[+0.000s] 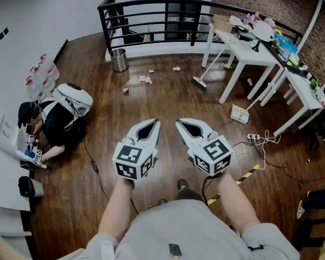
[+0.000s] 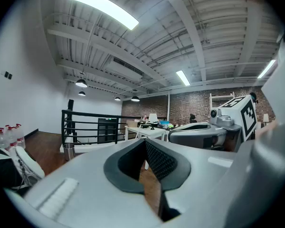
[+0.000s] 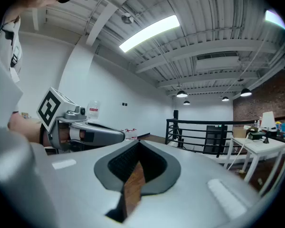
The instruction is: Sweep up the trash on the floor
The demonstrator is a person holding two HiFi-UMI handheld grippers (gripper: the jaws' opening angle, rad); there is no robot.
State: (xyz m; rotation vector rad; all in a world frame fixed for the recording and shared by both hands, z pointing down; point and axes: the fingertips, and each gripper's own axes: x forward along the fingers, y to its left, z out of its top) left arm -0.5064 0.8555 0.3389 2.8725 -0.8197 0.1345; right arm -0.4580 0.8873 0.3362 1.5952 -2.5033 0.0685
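Note:
Several scraps of trash (image 1: 146, 79) lie scattered on the dark wooden floor near the railing, one of them further right (image 1: 176, 68). A broom (image 1: 199, 83) leans against the white table, its head on the floor. A white dustpan (image 1: 239, 114) sits on the floor by the table legs. My left gripper (image 1: 151, 124) and right gripper (image 1: 183, 124) are held side by side, far short of the trash, both shut and empty. In the left gripper view the jaws (image 2: 145, 144) meet with nothing in them; the same holds in the right gripper view (image 3: 138, 146).
A metal bin (image 1: 118, 59) stands by the black railing (image 1: 151, 7). A person (image 1: 59, 115) crouches at the left beside a white shelf. White tables (image 1: 254, 53) loaded with clutter fill the right side. A power strip and cables (image 1: 260, 141) lie on the floor at right.

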